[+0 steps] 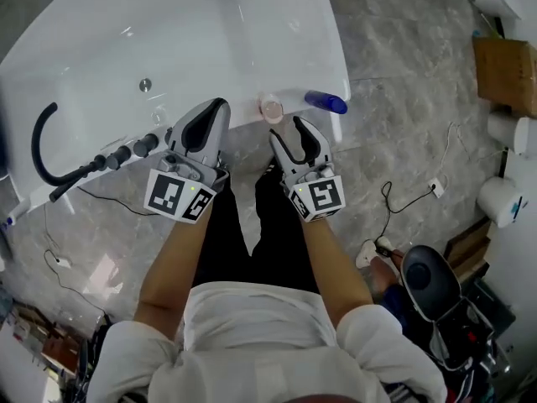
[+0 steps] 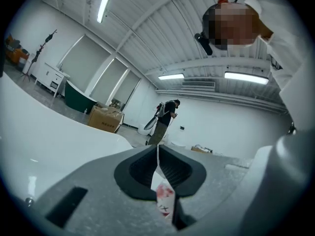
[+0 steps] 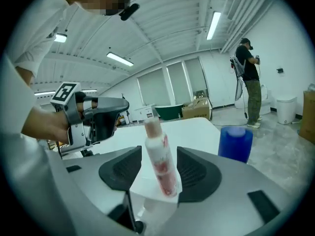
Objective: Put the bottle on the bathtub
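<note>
A small white bottle [image 1: 271, 107] with pink print stands upright on the near rim of the white bathtub [image 1: 334, 53]. My right gripper [image 1: 295, 134] is open just before it. In the right gripper view the bottle [image 3: 156, 151] stands between the two spread jaws of my right gripper [image 3: 159, 167], with a gap on each side. My left gripper [image 1: 210, 112] hovers left of the bottle at the tub's edge. In its own view my left gripper [image 2: 157, 159] is shut to a thin slit with nothing held, and a bit of the bottle [image 2: 165, 196] shows below the pads.
A blue bottle [image 1: 325, 102] lies on the rim right of the white one, also visible as a blue bottle [image 3: 235, 142]. A black hose and tap [image 1: 80, 170] sit at the tub's left end. Cables, a cardboard box [image 1: 506, 74] and a dark round machine [image 1: 430, 280] are on the floor at the right.
</note>
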The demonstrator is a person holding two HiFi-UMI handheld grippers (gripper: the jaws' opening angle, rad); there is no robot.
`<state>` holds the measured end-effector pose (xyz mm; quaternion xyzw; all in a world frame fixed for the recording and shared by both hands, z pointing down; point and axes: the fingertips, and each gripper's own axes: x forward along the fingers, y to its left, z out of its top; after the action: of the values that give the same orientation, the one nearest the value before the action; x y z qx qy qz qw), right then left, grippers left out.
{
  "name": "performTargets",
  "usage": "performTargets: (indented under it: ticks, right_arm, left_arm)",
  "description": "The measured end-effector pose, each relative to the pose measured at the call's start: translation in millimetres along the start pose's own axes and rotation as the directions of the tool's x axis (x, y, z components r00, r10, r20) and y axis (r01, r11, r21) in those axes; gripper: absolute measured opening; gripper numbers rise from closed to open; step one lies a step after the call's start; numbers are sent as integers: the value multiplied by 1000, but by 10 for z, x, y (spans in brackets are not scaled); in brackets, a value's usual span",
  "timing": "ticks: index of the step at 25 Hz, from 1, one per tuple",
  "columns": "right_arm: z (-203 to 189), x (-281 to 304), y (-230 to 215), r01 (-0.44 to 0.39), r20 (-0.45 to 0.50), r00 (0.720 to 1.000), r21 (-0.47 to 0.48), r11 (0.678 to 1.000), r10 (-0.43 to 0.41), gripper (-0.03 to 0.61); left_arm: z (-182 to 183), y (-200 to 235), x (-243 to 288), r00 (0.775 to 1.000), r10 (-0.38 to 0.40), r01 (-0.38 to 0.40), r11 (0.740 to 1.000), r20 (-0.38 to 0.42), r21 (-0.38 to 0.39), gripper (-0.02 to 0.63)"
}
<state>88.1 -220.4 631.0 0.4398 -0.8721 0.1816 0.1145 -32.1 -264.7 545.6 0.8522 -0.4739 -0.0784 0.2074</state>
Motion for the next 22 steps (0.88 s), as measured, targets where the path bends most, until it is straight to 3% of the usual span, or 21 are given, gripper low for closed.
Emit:
performTargets:
  ticks: [3,12,15,20,22]
  right_arm:
    - [580,-167,118,-27,60,998,3,1000,26,216]
    - [1969,-1034,527,-96,171,977,-187,978,128,112]
    - [2375,-1385,515,-69,232,965,-226,972,122,69]
    - [3135,-1830,408,-3,371,925,-199,980,78,28]
    - [3458,-1979,450,22,407,909,-268,963,93,25]
  left_arm:
    - [390,-258,-58,999,-36,36,999,5,7,25]
    - [1142,-820,-433,994,-107,109,993,-36,52,25]
    - [1434,-1066,-469,990,-140,142,986,-25,93,25]
    - [1895,-1341,-529,978,-208,207,967,-6,145,25]
    - [2071,-1385,-550,972,-235,232,964,6,130,25]
